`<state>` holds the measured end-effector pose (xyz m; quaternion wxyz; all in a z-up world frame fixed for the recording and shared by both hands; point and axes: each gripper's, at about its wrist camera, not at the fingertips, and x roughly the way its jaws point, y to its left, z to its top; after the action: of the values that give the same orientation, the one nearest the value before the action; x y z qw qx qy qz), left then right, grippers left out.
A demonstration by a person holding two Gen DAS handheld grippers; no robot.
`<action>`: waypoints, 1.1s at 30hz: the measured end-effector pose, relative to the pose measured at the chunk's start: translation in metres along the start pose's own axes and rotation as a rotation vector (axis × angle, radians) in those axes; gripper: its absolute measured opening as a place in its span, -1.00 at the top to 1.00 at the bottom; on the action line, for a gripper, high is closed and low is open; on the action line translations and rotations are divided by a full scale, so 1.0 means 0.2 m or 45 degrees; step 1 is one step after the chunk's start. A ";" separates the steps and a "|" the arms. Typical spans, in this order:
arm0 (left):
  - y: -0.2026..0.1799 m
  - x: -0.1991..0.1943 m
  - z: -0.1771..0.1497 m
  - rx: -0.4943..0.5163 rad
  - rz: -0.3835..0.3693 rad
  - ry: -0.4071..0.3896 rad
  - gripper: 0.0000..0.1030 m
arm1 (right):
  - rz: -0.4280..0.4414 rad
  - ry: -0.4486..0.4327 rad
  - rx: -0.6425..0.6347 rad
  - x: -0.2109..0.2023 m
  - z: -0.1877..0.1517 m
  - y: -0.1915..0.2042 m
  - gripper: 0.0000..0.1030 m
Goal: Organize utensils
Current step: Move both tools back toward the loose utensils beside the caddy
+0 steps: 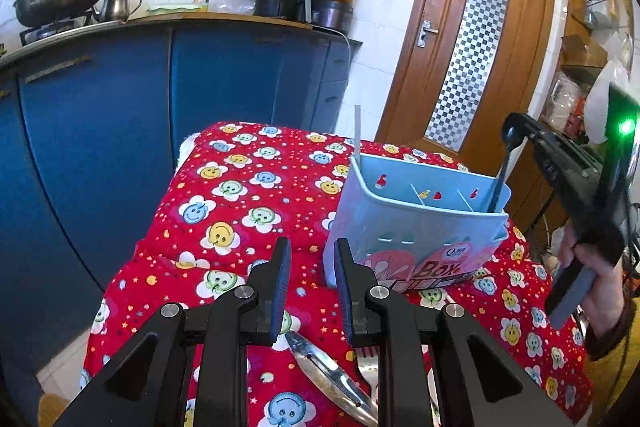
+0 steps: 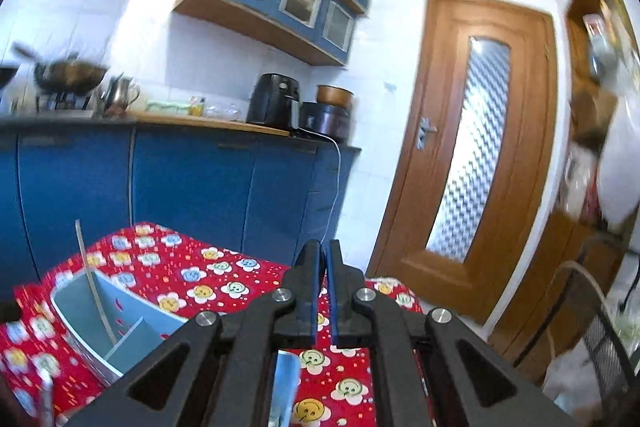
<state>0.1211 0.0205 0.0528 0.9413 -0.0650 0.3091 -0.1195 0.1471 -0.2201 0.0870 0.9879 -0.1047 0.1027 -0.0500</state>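
Hovering low at the near edge of the red smiley-print surface (image 1: 240,195) with the left tool (image 1: 310,287), jaws spread wide and nothing between them. Looks lined up for a pickup: directly underneath, lying flat on the cloth, a steel spoon (image 1: 328,375) and, just right of it, a fork (image 1: 368,359), both still waiting to be sorted.

Standing further back and to the right, the blue divided caddy (image 1: 416,219), upright, with a thin white stick (image 1: 357,131) propped in its left compartment and a black spoon (image 1: 506,163) standing handle-down in the right one. Keeps each kind apart, presumably.

Poised at that black spoon's bowl, the right tool (image 1: 516,125). Seen from its own blurred camera, pads drawn almost together, only a slit left; cannot tell whether pinching the spoon or merely beside it. Probably steadying or just dropping it in. Next up, judging by the open left jaws: closing on the steel spoon's handle.
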 end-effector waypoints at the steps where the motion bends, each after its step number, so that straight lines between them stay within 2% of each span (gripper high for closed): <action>1: 0.01 0.00 0.00 -0.005 0.000 0.003 0.57 | 0.007 -0.007 -0.034 0.00 -0.01 0.03 0.92; 4: 0.02 0.00 -0.01 -0.013 0.007 0.010 0.57 | 0.079 0.014 -0.048 0.00 -0.05 0.09 0.92; 6: 0.03 0.00 -0.02 -0.016 0.013 0.019 0.57 | 0.168 0.048 -0.023 -0.01 -0.07 0.10 0.91; 10: 0.05 0.00 -0.03 -0.031 -0.001 0.048 0.57 | 0.270 0.091 0.033 -0.06 -0.09 0.10 0.52; 17: 0.03 -0.01 -0.06 -0.014 -0.017 0.136 0.57 | 0.341 0.118 0.151 -0.21 -0.08 0.03 0.39; 23: -0.01 0.01 -0.12 -0.001 -0.041 0.301 0.57 | 0.400 0.223 0.257 -0.30 -0.10 -0.06 0.38; 29: -0.02 0.04 -0.19 -0.077 -0.107 0.498 0.57 | 0.464 0.376 0.282 -0.36 -0.17 -0.09 0.38; 33: -0.05 0.05 -0.23 -0.111 -0.143 0.580 0.57 | 0.492 0.472 0.252 -0.39 -0.23 -0.07 0.38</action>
<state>0.0992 0.0067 0.0115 0.8354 -0.0940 0.5141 -0.1700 0.0599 -0.2334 0.0612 0.9489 0.0245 0.2945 0.1111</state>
